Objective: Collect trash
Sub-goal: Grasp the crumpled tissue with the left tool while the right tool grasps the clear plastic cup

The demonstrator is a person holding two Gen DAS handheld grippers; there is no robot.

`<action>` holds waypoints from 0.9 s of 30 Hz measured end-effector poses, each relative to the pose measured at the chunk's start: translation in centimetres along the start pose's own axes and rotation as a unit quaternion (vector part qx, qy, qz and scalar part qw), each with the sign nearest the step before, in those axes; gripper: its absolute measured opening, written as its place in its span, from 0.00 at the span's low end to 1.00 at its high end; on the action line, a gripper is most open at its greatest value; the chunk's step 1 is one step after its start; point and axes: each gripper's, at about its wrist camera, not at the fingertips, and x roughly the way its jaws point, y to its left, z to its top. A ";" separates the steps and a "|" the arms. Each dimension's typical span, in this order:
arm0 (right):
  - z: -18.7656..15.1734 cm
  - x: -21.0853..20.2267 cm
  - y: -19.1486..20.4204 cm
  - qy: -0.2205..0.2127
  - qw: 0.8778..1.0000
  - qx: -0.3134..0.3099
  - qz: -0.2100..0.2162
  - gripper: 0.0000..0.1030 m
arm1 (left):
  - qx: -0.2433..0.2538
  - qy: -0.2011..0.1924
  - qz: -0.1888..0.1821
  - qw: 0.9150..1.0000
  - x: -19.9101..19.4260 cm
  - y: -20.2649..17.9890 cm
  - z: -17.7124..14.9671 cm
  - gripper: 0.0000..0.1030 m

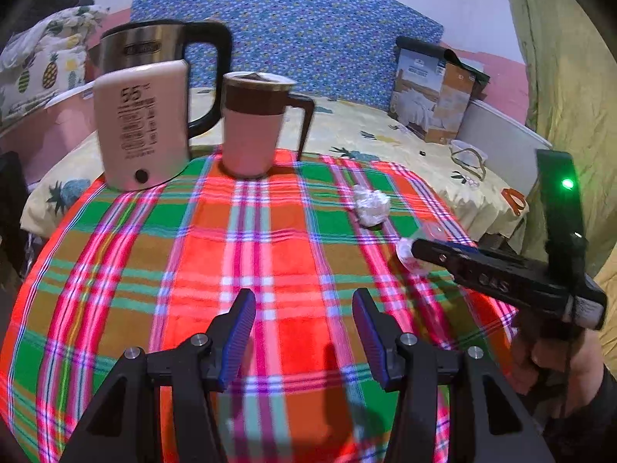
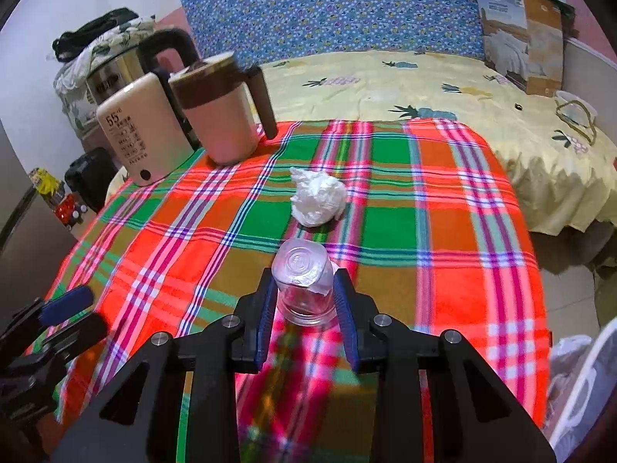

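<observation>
Right claw [image 2: 304,301] is clamped on the clear plastic cup [image 2: 302,281] to bin it, left claw [image 1: 304,332] hangs apart, crumpled tissue [image 2: 318,200] waits mid-desk.

Clear plastic cup [image 2: 304,285], crumpled and lying on its side, base facing away, on the plaid-covered surface [image 2: 389,223], crumpled white tissue ball [image 2: 318,200] just beyond it, near the surface's middle, the two apart
</observation>
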 end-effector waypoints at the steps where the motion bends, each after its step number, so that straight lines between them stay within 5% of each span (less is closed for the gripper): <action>1: -0.2 -0.5 -0.4 -0.002 1.000 0.005 0.001 0.31 | 0.003 0.000 -0.002 1.000 0.2 -0.4 0.2 0.51; 15: -2.8 -3.5 -4.3 -0.006 0.998 0.055 0.003 0.31 | 0.030 0.027 -0.028 0.999 8.4 -5.8 5.0 0.51; 27: -3.3 -3.0 -6.4 -0.007 0.997 0.071 0.002 0.31 | 0.020 0.058 -0.012 0.998 15.7 -7.3 7.9 0.51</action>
